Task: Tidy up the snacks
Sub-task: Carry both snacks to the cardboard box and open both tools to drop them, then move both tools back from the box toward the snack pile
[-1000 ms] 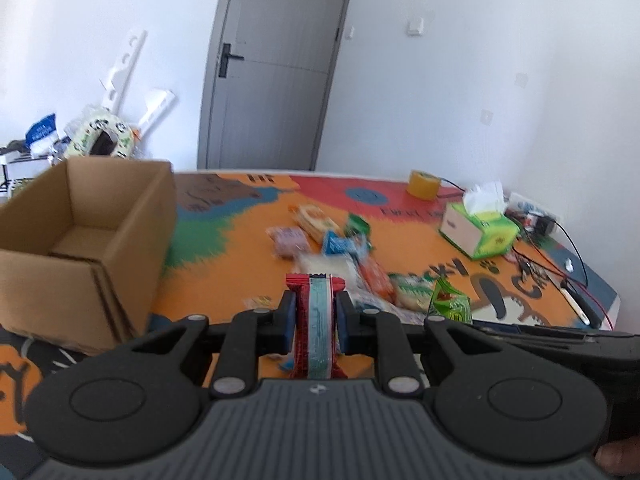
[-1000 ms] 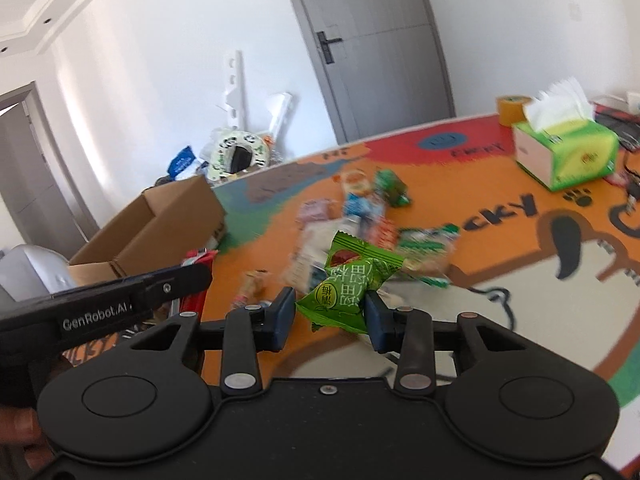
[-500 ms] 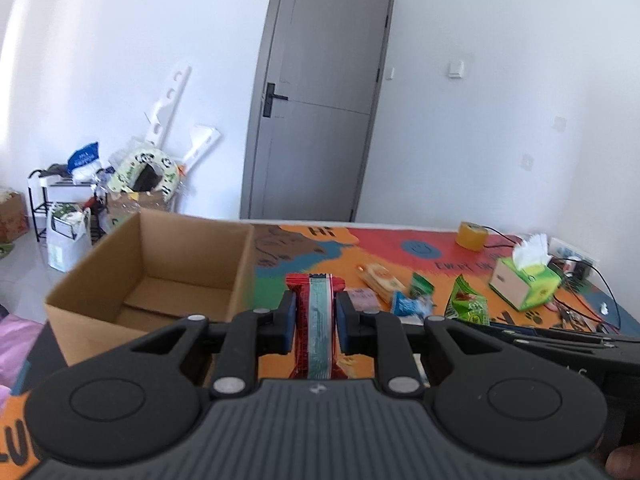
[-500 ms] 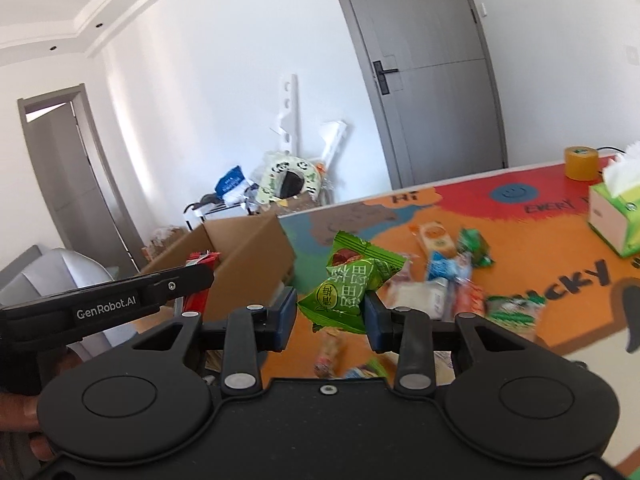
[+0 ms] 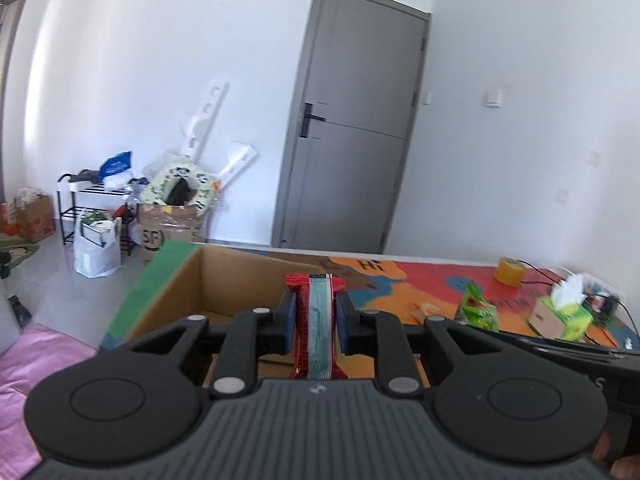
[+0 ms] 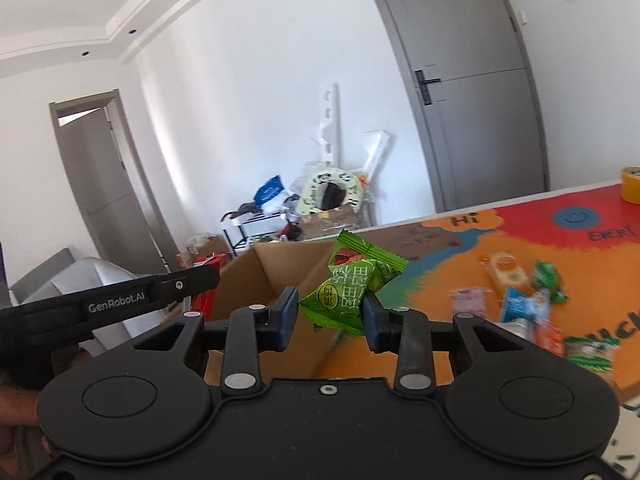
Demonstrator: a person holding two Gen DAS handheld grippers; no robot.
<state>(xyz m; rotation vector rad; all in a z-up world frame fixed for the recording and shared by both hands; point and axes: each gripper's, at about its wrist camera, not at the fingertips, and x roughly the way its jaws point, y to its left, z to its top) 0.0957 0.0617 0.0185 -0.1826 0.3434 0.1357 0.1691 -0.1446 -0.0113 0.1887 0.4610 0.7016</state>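
table mat (image 6: 520, 248), bright orange and red, runs off to my right; nothing wrong there.

cardboard box (image 5: 224, 280) stands open at the mat's left edge, directly ahead of both tongs. the near wall is close under my left tool. risk: if i drop low too early, a finger or a wrapper tail clips the rim and shoves the box toward the table edge, where the floor shows just beyond it.

loose snack pile (image 6: 528, 300) lies on the mat well to the right of the box, still to be gathered. blurred, so i can't name the packets.

left gripper (image 5: 316, 316) is clamped on a red snack pack (image 5: 316, 332), held edge-on between the pads, over the box's near wall. narrow hold on a slick wrapper; a jolt could let it slide or twist out short of the opening.

right gripper (image 6: 330, 318) is pinching a green snack bag (image 6: 348, 288), seized by its lower part with most of the bag puffed above the pads. it sits near the box's right wall, seemingly not yet over the opening. released here i judge it could land on the rim or outside.

both tools converge on one opening, side by side. my own tongs could knock each other if i release together.
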